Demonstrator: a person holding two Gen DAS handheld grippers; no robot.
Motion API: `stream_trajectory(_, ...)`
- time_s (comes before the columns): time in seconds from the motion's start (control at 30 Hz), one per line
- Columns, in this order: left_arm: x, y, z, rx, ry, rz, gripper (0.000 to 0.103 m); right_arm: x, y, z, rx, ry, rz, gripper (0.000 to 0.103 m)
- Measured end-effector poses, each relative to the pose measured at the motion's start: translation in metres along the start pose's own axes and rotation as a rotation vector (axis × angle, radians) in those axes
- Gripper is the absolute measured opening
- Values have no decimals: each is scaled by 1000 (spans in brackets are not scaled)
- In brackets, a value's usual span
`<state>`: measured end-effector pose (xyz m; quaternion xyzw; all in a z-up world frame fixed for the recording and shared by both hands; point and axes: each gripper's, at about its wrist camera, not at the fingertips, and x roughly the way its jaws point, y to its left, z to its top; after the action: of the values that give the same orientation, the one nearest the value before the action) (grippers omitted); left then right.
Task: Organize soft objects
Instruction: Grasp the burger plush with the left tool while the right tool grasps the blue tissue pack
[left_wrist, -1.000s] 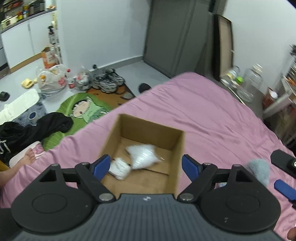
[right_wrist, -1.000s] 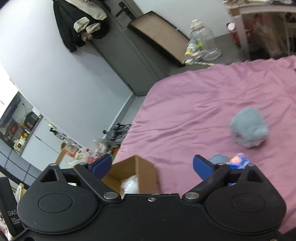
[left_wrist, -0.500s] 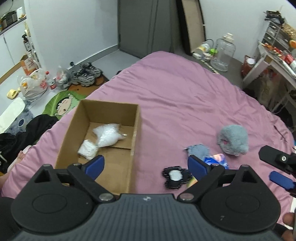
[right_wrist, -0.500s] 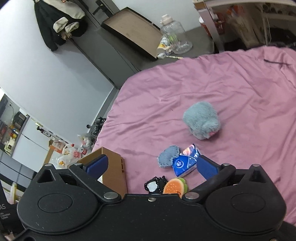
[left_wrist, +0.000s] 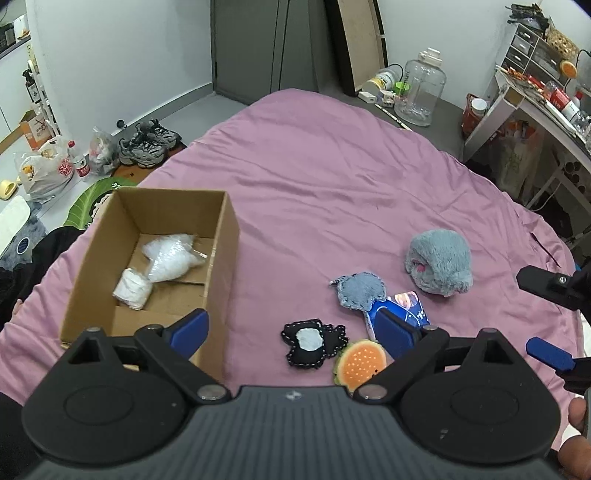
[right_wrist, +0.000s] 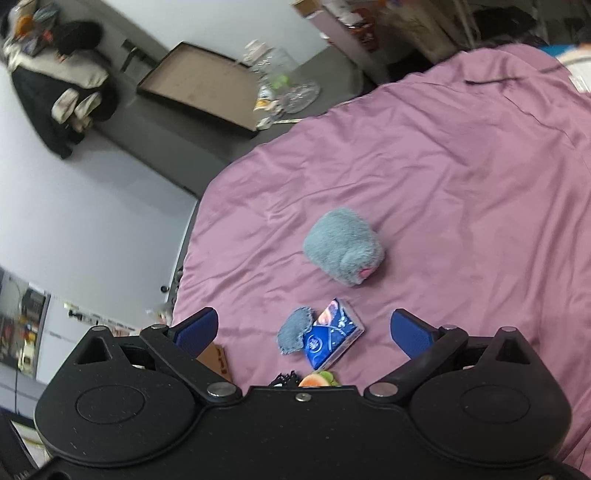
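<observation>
the left tongs (left_wrist: 291, 338) stood spread wide with nothing between the blue pads, low in the left wrist frame. the right tongs (right_wrist: 303, 332) were spread too, though their jaws were closing a little, with only the bed's pink sheet (right_wrist: 461, 177) and small items seen past the gap, none of them gripped.

the cardboard box (left_wrist: 225, 236) sat at the left of the left wrist frame, already holding a white plastic bag (left_wrist: 168, 256) and a white roll (left_wrist: 133, 290). the loose soft things lay in a cluster right of the box on the sheet: a black-and-white patch (left_wrist: 310, 343) just above the left tongs' gap, an orange burger toy (left_wrist: 360, 362) touching its right edge, a blue tissue pack (left_wrist: 404, 308) partly behind the right-hand pad, a grey fabric piece (left_wrist: 360, 290) overlapping the pack's upper left end, and a grey plush (left_wrist: 439, 262) apart at upper right.

in the right wrist frame the tissue pack (right_wrist: 332, 338) lay almost centred in the gap, its long axis running from lower left to upper right, the grey fabric piece (right_wrist: 293, 330) touching its left side and the plush (right_wrist: 343, 251) further up. judging by that, the right hand was better lined up for the pack or the plush, while the left was nearer the patch and burger toy, and nearer the box.
</observation>
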<state>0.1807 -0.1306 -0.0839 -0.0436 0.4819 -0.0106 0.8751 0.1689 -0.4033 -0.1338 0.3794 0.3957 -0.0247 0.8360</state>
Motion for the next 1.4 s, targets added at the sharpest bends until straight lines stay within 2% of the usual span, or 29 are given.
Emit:
stream_trajectory(0.27,29,-12,-13,-23,62,-48,93,19,-23,7,99,35,-23,78)
stream_trajectory(0.47,51,-20,-22,-56,94,-67,92,43,-35,4,191,116,13,62)
stream_trajectory(0.77,90,-27,-33,-111,200,-112,83,75,-34,-2,195,182,-30,62)
stream_trajectory(1.07,128,-24,-46,-166,297,-117,82,106,-35,-6,182,263,-44,63)
stream_trajectory(1.17,135,-23,-47,-180,293,-114,76,116,-36,-8,185,285,-55,63)
stream_trajectory(1.27,135,-25,-44,-183,280,-132,57,124,-37,-10,189,306,-62,63)
stream_trajectory(1.33,134,-27,-42,-190,281,-157,42,129,-36,-11,183,318,-65,63)
stream_trajectory(1.4,134,-27,-40,-198,282,-159,39,135,-33,-14,171,332,-78,63)
